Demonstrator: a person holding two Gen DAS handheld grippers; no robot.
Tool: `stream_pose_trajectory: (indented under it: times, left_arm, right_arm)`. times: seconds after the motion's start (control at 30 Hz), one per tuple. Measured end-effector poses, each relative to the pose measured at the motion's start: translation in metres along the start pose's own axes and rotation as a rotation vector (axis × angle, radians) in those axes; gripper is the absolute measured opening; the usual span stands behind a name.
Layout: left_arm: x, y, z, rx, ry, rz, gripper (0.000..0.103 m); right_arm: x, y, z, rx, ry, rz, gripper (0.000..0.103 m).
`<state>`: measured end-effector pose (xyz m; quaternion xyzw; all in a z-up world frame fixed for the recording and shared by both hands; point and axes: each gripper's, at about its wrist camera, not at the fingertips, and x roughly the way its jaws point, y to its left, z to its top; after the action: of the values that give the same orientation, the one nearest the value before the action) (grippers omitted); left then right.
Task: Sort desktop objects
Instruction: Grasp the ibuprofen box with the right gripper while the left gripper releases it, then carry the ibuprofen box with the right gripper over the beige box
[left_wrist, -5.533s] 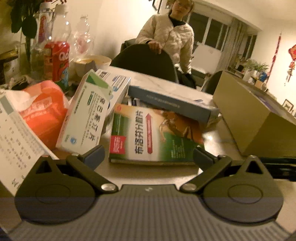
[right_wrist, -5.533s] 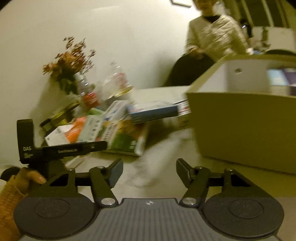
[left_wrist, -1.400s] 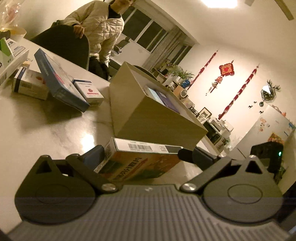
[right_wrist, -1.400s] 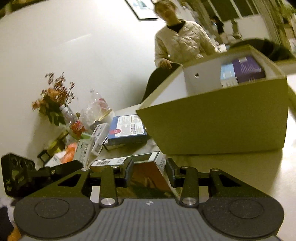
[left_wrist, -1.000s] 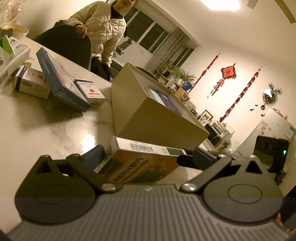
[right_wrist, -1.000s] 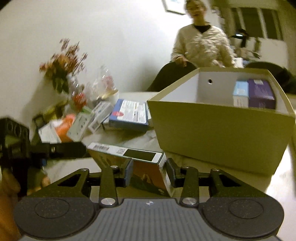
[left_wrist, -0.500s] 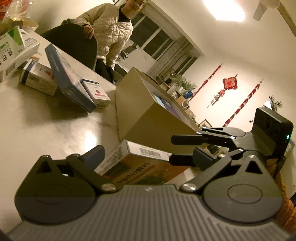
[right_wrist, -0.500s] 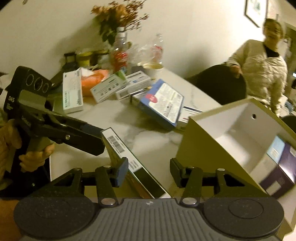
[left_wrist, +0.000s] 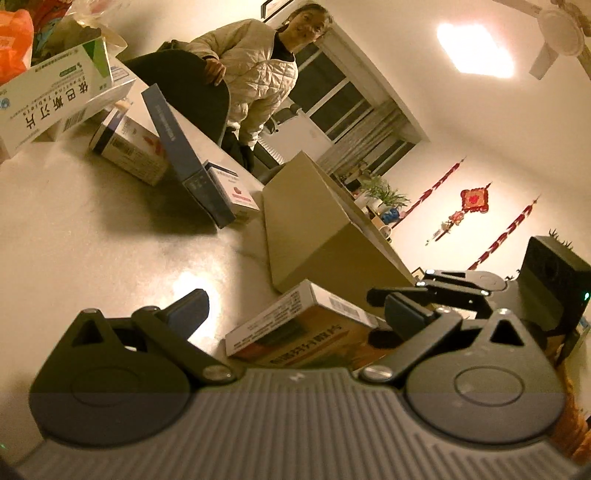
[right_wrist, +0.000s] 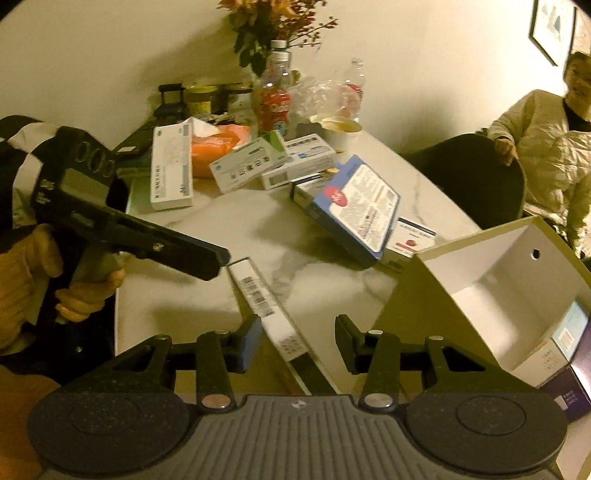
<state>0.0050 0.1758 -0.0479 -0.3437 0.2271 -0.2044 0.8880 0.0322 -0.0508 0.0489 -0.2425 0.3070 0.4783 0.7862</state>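
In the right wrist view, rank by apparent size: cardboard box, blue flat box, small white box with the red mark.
1. Cardboard box, though it sits nearest the camera
2. Blue flat box
3. Small white box, partly hidden

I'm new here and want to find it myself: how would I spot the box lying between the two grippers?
Find the big open cardboard carton on the marble table. On the table beside the carton's near wall lies a flat box, alone, away from the heap by the bottles. Its orange-green face and white barcoded edge set it apart from those blue-and-white boxes.
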Motion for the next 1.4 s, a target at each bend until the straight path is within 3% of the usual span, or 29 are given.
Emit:
stream_pose_trajectory:
  times: [0.27,0.33,0.6,0.93,1.2,1.4]
  left_arm:
    - [-0.011,0.002,0.0,0.002,-0.043,0.034,0.103]
    - [-0.015,0.003,0.0,-0.002,-0.054,0.043,0.103]
    - [-0.02,0.016,-0.001,-0.029,-0.073,0.087,0.103]
    - [-0.011,0.011,-0.008,0.061,-0.056,0.163,0.103]
    - [-0.004,0.008,-0.015,0.126,-0.037,0.22,0.103]
    - [0.0,0.004,-0.022,0.186,-0.024,0.257,0.103]
  right_arm:
    - [-0.007,-0.002,0.008,0.023,0.024,-0.026,0.031]
    - [-0.013,-0.006,0.011,0.045,0.018,-0.035,0.022]
    - [-0.038,-0.021,0.022,0.134,-0.004,-0.07,0.021]
    - [-0.068,-0.039,0.036,0.246,-0.033,-0.115,0.021]
    - [-0.082,-0.09,0.048,0.413,-0.105,-0.246,0.021]
    - [-0.07,-0.13,0.054,0.495,-0.104,-0.364,0.021]
